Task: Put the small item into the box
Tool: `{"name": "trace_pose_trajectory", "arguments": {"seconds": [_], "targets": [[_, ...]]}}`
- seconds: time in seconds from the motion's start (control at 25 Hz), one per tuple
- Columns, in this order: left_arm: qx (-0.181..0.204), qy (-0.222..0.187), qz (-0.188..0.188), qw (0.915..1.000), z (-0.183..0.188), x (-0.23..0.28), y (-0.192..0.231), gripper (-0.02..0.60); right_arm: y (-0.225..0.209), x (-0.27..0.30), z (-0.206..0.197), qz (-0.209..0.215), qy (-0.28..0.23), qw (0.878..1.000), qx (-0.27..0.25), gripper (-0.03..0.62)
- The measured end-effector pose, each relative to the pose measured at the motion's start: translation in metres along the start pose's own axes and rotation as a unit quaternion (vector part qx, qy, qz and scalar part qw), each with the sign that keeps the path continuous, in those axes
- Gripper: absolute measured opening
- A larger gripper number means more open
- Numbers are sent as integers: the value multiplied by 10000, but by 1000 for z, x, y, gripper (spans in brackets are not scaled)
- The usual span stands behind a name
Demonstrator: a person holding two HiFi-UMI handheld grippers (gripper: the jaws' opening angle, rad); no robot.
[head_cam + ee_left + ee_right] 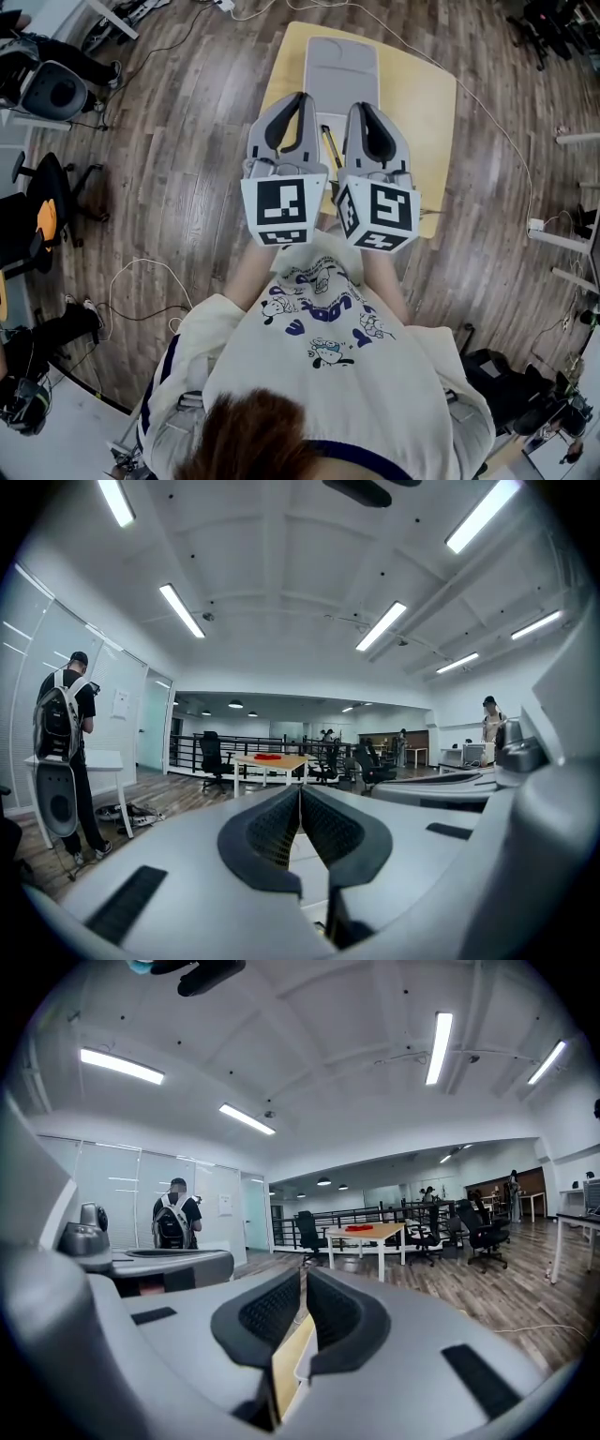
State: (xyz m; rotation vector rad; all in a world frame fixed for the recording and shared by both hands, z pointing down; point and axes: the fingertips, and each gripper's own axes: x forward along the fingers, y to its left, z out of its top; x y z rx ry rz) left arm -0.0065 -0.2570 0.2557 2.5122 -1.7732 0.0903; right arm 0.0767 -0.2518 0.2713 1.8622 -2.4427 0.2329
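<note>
In the head view both grippers are held side by side, close to the person's chest, above a small yellow table [427, 94]. A flat grey box [341, 66] lies on that table beyond the jaws. A thin yellow and black item [328, 145] shows in the gap between the two grippers; I cannot tell what it is. My left gripper [301, 97] is shut, its pads meeting with nothing between them [300, 790]. My right gripper [361, 107] is shut and empty too [305, 1275]. Both gripper views point level across the room, so neither shows the box.
Wooden floor surrounds the table, with cables and office chairs [52, 202] at the left. A person with a backpack [64, 733] stands at a white desk. A far table [370, 1234] carries something red, with black chairs beside it.
</note>
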Motion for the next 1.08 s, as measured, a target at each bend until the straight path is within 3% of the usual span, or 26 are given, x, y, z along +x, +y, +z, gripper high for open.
{"name": "trace_pose_trajectory", "arguments": {"seconds": [1.08], "targets": [[39, -39, -34, 10000, 3, 1, -15, 18, -10, -6, 1, -14, -94, 9999, -58, 40]]}}
